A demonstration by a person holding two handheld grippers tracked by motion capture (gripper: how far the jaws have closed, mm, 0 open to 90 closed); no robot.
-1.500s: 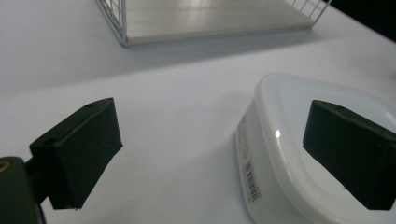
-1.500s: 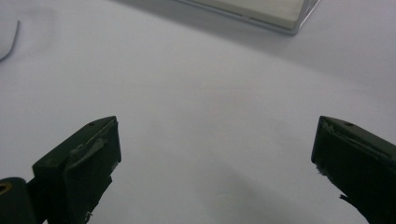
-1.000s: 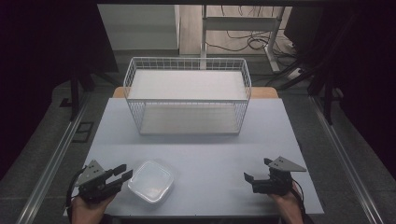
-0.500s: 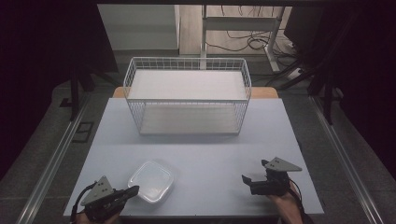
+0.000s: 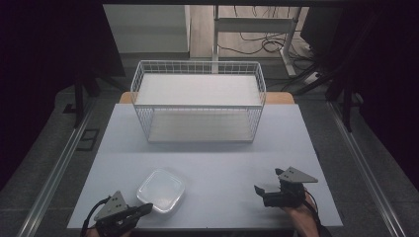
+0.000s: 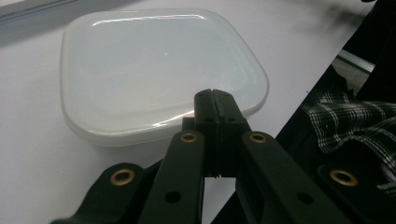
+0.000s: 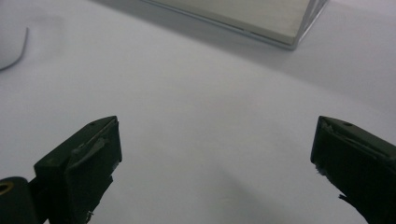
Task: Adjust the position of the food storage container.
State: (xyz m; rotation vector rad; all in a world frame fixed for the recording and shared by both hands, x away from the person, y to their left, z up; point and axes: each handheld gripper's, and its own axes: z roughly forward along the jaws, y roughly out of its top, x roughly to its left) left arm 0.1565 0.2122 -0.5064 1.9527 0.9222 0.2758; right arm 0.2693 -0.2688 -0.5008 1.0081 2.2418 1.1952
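A shallow translucent white plastic container [image 5: 161, 190] [image 6: 154, 70] with rounded corners lies on the pale table [image 5: 222, 158] near its front left. My left gripper [image 5: 147, 207] [image 6: 214, 95] is at the table's front edge. Its jaws are pressed together with nothing between them, and their tips point at the container's near rim. Whether they touch the rim I cannot tell. My right gripper [image 5: 267, 180] [image 7: 215, 135] rests low at the front right, open wide over bare table. The container's edge [image 7: 9, 46] shows far off to its left.
A white wire basket [image 5: 197, 118] [image 7: 280, 23] with a flat liner stands at the back middle of the table. Bare tabletop lies between the basket and both grippers. Plaid clothing [image 6: 355, 121] shows beyond the front edge. Dark floor and cables surround the table.
My left gripper has drawn back toward the table's front edge and sunk a little, and its jaws have gone from apart to shut. The container and the right gripper stayed put.
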